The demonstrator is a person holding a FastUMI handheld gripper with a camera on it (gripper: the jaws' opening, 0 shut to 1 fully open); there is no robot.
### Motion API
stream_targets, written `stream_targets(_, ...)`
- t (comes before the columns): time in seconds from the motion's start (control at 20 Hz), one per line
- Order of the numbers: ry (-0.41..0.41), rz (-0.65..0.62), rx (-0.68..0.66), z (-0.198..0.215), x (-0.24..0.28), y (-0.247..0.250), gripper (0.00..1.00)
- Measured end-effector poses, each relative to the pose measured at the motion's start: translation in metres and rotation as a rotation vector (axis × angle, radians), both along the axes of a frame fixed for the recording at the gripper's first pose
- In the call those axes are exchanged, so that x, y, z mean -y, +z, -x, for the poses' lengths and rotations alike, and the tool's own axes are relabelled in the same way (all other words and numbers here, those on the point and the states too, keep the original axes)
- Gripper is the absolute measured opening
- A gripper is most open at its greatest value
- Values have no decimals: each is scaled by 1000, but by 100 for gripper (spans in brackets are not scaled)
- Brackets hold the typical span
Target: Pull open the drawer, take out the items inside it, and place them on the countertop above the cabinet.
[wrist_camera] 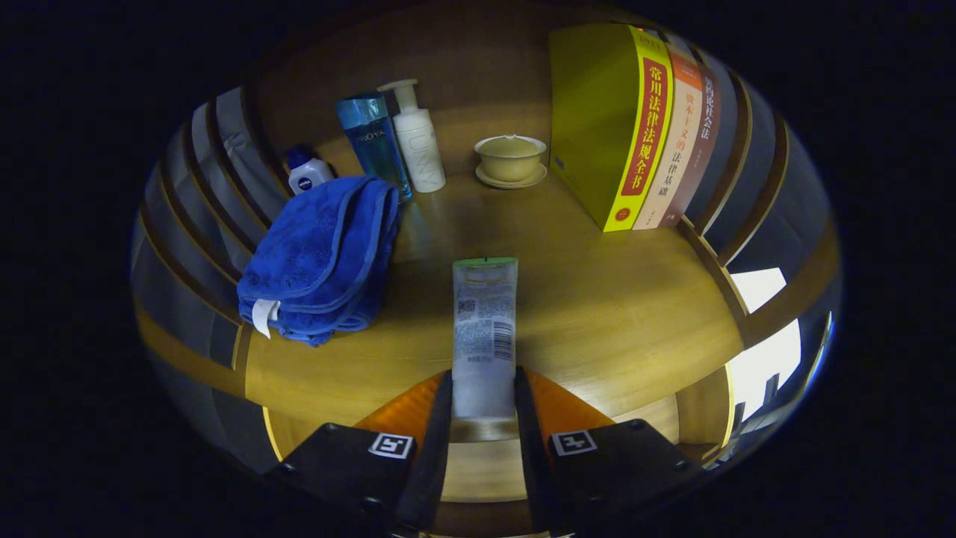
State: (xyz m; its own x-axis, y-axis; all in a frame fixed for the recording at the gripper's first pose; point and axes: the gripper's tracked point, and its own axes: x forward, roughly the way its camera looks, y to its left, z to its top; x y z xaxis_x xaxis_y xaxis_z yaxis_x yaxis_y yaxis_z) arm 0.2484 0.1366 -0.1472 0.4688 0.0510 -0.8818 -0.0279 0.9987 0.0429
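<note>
My gripper (483, 394) is shut on a white squeeze tube (484, 329) with a green end. The tube sticks out forward between the two fingers, its printed back side up, and hangs above the front part of the wooden countertop (597, 299). Both fingers (442, 407) press on the tube's lower end. A folded blue towel (323, 258) lies on the countertop to the left of the tube.
At the back stand a small white and blue bottle (307, 172), a tall blue bottle (373, 142) and a white pump bottle (418, 146). A lidded yellow cup on a saucer (511, 158) sits centre back. Upright books (635, 127) stand back right. Slatted walls flank the countertop.
</note>
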Motion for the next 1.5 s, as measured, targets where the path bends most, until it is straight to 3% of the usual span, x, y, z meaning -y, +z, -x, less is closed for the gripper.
stream_targets(0.35, 22, -6, 24, 6, -4, 9, 85)
stream_targets(0.5, 46, -28, 155, 6, -10, 40, 95)
stream_targets(0.95, 228, -101, 620, 88, -27, 163, 94)
stream_targets(1.1, 190, -93, 768, 121, -6, 172, 94)
stream_targets(1.5, 108, -20, 1001, 198, 22, 126, 94)
